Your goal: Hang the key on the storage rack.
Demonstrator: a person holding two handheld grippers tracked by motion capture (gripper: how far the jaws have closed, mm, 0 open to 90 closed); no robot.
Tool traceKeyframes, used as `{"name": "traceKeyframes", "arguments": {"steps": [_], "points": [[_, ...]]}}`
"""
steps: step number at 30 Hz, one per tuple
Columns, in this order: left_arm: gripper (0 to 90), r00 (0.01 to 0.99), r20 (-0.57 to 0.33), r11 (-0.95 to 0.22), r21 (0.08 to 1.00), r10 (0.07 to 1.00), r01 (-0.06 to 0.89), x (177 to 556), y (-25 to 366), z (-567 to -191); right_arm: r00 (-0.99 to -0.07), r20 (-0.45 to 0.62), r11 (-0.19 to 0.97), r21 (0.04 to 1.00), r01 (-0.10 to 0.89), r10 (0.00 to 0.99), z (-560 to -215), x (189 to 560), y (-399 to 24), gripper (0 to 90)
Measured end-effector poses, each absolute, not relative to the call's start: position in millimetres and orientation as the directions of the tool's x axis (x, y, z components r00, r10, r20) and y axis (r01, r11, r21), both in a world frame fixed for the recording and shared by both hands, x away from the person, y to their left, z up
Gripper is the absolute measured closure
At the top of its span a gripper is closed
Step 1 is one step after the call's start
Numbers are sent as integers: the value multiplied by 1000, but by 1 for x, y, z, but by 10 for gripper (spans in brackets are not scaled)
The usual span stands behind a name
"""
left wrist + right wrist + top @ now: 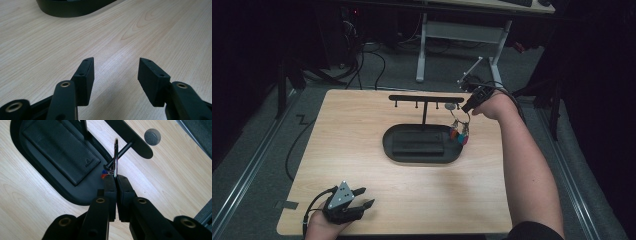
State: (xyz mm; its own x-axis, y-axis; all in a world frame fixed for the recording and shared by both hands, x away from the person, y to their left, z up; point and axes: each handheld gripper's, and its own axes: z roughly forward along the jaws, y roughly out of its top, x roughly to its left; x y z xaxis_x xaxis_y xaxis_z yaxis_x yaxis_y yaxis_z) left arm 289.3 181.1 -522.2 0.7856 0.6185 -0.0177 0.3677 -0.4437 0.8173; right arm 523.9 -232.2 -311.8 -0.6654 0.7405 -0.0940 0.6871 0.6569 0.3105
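A black rack [426, 98] with several pegs stands on a post over a black oval tray [387, 142]. A black leather wallet [418, 144] lies in the tray. My right gripper [468, 106] is at the rack's right end, shut on a metal key ring [115, 157], and coloured tags [459, 132] dangle from it. In the right gripper view my gripper [116, 177] holds the ring upright across a peg [121, 152]; whether it hangs on the peg I cannot tell. My left gripper [364, 197] rests open near the front left corner, jaws [116, 62] apart over bare wood.
A grey round cap [152, 136] sits in the tabletop just behind the rack. The wooden table [352, 125] has free room to the left and front of the tray [75, 8]. A white desk frame [422, 50] and cables lie beyond the far edge.
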Motion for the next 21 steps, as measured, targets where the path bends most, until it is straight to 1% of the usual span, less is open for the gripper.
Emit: {"name": "traceKeyframes", "arguments": {"steps": [3,6,10,17,21], "points": [[478,787,-20,-443,817,617,369,289,182,-522,-650,-88,642,306,703,755,-314,526,-231,880],[479,785,-23,-439,819,619,370,289,183,-522,-655,-82,644,310,699,751,-315,530,-231,878],[478,788,-27,-441,816,615,372,290,183,-521,-645,-97,640,298,708,758,-315,530,-229,861],[479,789,-23,-441,819,614,367,290,181,-522,-628,-149,638,317,702,764,-309,524,-230,766],[479,793,-25,-445,817,609,368,290,180,-522,-609,-169,626,341,702,775,-306,512,-232,667]]}}
